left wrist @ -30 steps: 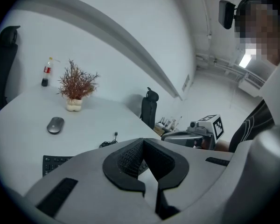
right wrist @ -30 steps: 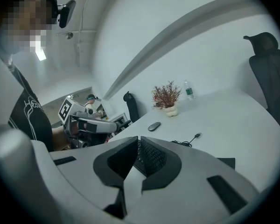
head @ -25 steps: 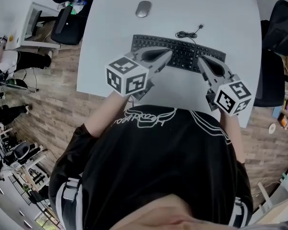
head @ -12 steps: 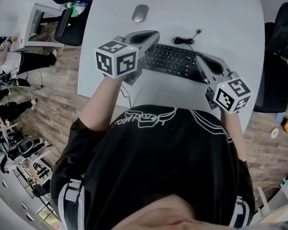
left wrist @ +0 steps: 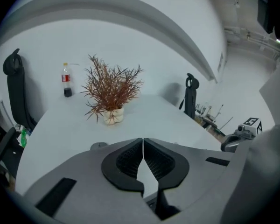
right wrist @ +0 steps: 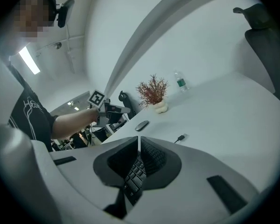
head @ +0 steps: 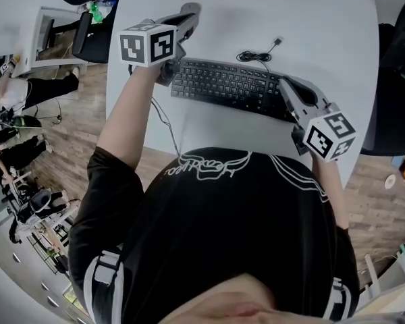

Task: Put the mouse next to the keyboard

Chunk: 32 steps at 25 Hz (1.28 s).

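Observation:
A black keyboard (head: 229,86) lies across the white table (head: 310,19). The grey mouse (right wrist: 141,125) lies beyond the keyboard's left end, and its top shows just over my left jaw (left wrist: 99,146). My left gripper (head: 189,11) is stretched out to that spot, shut and empty, hovering just short of the mouse. In the head view I cannot tell the mouse from the gripper's tip. My right gripper (head: 287,85) rests over the keyboard's right end, shut with nothing between its jaws; keys (right wrist: 135,171) show through the gap behind its tips.
A dried plant in a pale pot (left wrist: 109,115) and a bottle (left wrist: 66,80) stand at the table's far side. The keyboard's coiled cable with its plug (head: 260,54) lies behind the keyboard. Office chairs (head: 98,32) stand off the table's left edge.
My left gripper has moved from above the keyboard's left half forward and to the left, out to the mouse. The right gripper has stayed at the keyboard's right end.

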### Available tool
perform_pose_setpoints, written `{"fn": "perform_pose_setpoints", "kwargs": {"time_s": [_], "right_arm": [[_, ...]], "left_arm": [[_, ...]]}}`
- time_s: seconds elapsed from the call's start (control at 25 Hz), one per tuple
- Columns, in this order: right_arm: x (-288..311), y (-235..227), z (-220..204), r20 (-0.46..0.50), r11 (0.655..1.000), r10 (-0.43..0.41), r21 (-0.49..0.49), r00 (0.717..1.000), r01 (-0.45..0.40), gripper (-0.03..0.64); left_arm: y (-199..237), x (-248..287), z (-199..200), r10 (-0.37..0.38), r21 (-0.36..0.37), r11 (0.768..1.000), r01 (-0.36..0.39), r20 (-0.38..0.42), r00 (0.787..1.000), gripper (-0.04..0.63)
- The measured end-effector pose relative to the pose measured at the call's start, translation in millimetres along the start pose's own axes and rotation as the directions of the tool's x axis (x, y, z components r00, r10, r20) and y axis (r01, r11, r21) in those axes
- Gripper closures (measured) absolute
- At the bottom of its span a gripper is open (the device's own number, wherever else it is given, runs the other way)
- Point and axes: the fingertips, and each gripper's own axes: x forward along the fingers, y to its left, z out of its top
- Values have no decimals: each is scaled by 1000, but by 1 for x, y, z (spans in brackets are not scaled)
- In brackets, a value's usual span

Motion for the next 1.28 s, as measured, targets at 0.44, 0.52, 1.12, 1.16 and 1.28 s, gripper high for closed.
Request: {"fn": "perform_pose_setpoints", "kwargs": {"time_s": [0.44, 0.52, 1.12, 1.16, 1.28], "right_arm": [[3, -15, -19, -16, 997, -10, 75, 1000, 11, 597], [3, -16, -20, -14, 996, -9, 91, 1000, 10, 597], [2, -29, -25, -17, 991, -47, 122, 999, 48, 597], [2, -29, -25, -17, 991, -48, 122, 999, 49, 597], [5, -29, -25, -18, 992, -48, 120, 999, 50, 597]], "left_arm": [[88, 56, -27, 22, -61, 997, -41, -282, 959, 421], [98, 65, -34, 21, -85, 995, -52, -331, 943, 394], [134, 99, -78, 145, -28, 982, -187, -524, 839, 319], [135, 99, -79, 149, -28, 981, -192, -525, 838, 316], [138, 103, -81, 147, -51, 978, -204, -527, 837, 307]]}}
